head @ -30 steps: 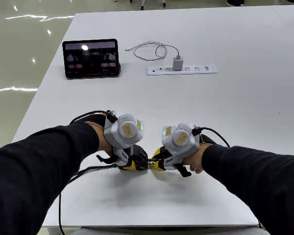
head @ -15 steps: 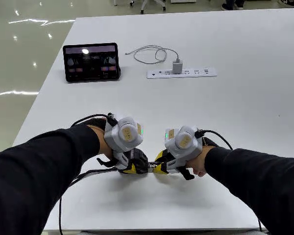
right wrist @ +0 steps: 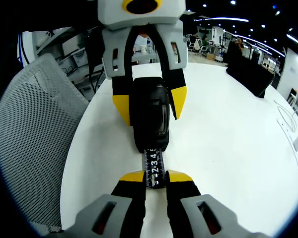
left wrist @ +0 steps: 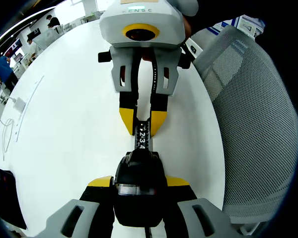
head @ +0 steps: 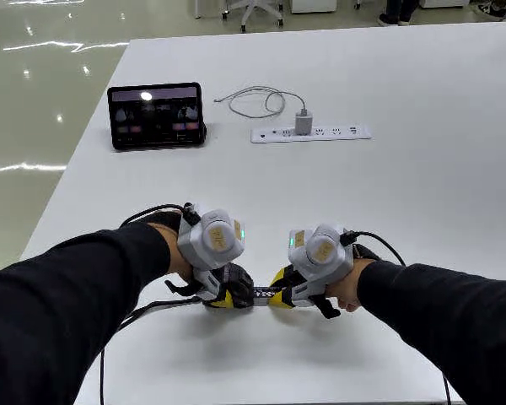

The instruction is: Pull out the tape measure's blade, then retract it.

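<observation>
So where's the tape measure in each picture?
Head view: tape measure low centre, in the left hand-held gripper.
Left gripper view: bottom centre, in that view's own jaws.
Right gripper view: upper centre, facing the camera.
Shared landmark: the numbered blade, running from it to the right hand-held gripper.
</observation>
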Available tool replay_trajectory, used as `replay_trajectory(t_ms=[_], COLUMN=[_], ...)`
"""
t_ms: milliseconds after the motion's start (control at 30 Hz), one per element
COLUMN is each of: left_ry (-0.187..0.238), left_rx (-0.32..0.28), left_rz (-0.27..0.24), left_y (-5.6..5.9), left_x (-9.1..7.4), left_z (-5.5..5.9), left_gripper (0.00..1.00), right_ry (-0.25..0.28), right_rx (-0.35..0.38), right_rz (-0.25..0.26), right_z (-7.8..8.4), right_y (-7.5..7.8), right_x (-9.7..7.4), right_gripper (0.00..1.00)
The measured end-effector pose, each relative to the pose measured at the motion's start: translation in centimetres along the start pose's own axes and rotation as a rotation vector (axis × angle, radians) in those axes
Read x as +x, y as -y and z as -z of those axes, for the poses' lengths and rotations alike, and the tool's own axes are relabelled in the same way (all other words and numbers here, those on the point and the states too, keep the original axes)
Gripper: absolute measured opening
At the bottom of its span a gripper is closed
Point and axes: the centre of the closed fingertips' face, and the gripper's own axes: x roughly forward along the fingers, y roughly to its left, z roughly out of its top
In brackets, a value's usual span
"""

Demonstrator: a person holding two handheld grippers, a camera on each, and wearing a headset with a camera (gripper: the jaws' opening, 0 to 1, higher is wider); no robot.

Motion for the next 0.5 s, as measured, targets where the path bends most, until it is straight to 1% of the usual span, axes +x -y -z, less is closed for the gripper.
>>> replay_trajectory(t_ms=[333,500], left_ry=[0.003,0.003], left_rx=[0.002,0.0], left_rz=[-0.001,-0.001], left_y=[0.0,0.02], left_x=[-0.01,0.0], left_z=[-0.01,-0.01], left_gripper=[0.33,0.33], right_ry=[0.007,0.007], right_rx=[0.025,0.018], right_rz=[-0.002,-0.001], right_z=[0.65,0.86], right_y=[0.04,0.04], right_x=[-0.6,-0.84], right_gripper=[0.1,0.1])
